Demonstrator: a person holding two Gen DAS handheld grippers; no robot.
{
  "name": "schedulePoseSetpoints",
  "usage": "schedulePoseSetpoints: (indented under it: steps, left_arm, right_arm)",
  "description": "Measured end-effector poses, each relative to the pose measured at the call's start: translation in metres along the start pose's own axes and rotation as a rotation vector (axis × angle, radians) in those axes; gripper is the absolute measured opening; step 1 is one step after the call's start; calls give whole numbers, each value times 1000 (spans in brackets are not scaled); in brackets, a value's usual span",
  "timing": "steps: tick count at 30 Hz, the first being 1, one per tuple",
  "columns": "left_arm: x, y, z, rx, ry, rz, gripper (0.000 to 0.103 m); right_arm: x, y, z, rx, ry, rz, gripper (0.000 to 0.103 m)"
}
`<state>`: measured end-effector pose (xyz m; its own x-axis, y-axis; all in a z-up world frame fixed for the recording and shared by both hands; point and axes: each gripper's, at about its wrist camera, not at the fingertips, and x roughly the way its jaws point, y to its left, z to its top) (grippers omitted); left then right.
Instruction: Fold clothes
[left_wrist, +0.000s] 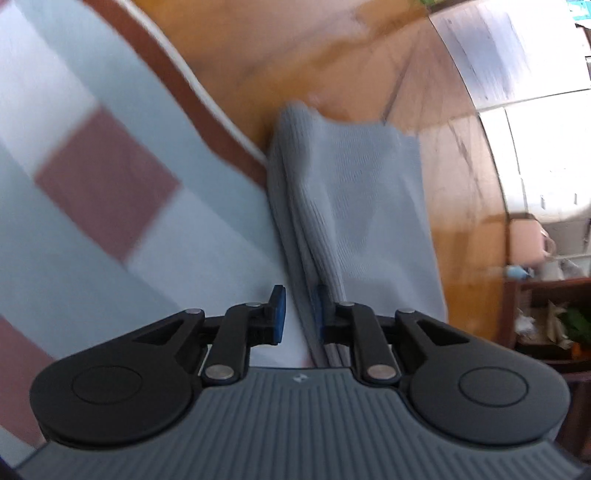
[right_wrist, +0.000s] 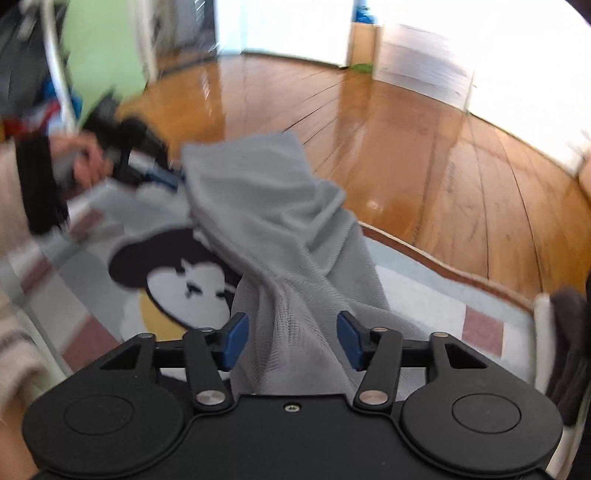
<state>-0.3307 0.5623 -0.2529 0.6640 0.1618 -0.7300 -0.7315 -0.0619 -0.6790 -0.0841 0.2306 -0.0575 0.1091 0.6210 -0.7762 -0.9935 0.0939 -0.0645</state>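
A grey ribbed garment (left_wrist: 362, 206) hangs over a patterned play mat (left_wrist: 92, 184). My left gripper (left_wrist: 300, 314) is shut on a bunched, folded edge of it, and the cloth runs forward from the blue pads (left_wrist: 279, 310). In the right wrist view the garment (right_wrist: 273, 206) stretches from the left gripper (right_wrist: 147, 166), held by a person's hand (right_wrist: 85, 162), down to my right gripper (right_wrist: 291, 339). The right gripper is open, its jaws wide apart, with the cloth draped loosely between the blue pads (right_wrist: 236, 343). Both views are blurred by motion.
The mat (right_wrist: 424, 295) has a brown border, pink squares and a cartoon figure (right_wrist: 184, 284). A glossy wooden floor (right_wrist: 406, 155) surrounds it. A low shelf with clutter (left_wrist: 546, 306) stands at the right. A dark bundle (right_wrist: 569, 332) lies at the mat's right edge.
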Motion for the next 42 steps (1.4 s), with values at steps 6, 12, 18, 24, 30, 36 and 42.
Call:
schedulePoseSetpoints:
  steps: [6,12,18,24,30,36,42]
  left_arm:
    - [28,-14,-19,11,60,-32,14]
    - [28,-30,-21,59,56,-19,24]
    - [2,-41,-33,-13,165,-189,59]
    - [21,-61,-69,87,160,-154,64]
    - [39,-70,-80,185,46,-109,37]
    - [18,-104,-74,373,-68,-112,4]
    - [17,-117,-71,397,-72,-129,4]
  right_arm:
    - [40,38,-9,-155,110,-156,68]
    - [27,1,8,68,66,-135,11]
    - [7,-20,23,198,23,-139,10]
    - [-4,-19,28,252,-33,-56,10]
    - [-23,-13,26,216,-96,39,7]
    - [0,-4,28,116,-12,-117,24]
    - [27,4,37,133,-6,-134,70]
